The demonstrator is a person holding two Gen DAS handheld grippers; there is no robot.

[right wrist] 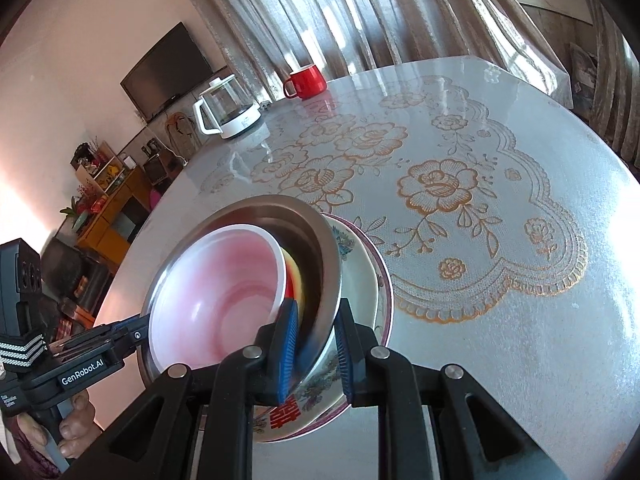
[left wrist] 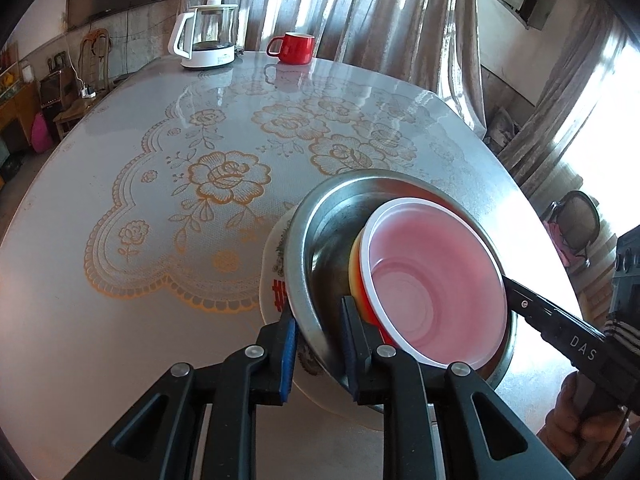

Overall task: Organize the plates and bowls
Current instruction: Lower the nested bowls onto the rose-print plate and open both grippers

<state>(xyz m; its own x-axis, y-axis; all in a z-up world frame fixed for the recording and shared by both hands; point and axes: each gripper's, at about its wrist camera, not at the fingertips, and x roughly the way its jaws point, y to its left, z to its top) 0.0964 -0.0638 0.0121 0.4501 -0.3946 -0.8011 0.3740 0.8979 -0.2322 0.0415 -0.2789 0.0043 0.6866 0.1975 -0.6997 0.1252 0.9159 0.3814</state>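
While both grippers hold the stack from opposite sides, it sits tilted over the table [left wrist: 120, 340], near the edge closest to the person. The left gripper [left wrist: 319, 350] is clenched on the rim of the steel bowl [left wrist: 320, 232], one blue pad outside and one inside. The right gripper [right wrist: 315, 354] is clenched on the opposite rim of the same bowl in the same way.

Inside the steel bowl lies a pink bowl [left wrist: 436, 280] with a white rim, and under it shows a part of a yellow and red bowl [left wrist: 356, 272]. Below the steel bowl are a white plate with red characters [right wrist: 316, 404] and a plate with a purple rim [right wrist: 384, 300]; whether the stack rests on them or only hangs over them I cannot tell.

I think the main danger is the tilt. The pink bowl leans to one side and is held by nothing, so a quick move could make it slide out. The pads also grip only a thin, smooth metal rim; if the two hands move at different speeds, the rim may slip from one of them and the bowl would drop on the plates. At the far edge of the table, the red mug [left wrist: 294, 47] and the glass kettle [left wrist: 206, 36] are well apart and not at risk.
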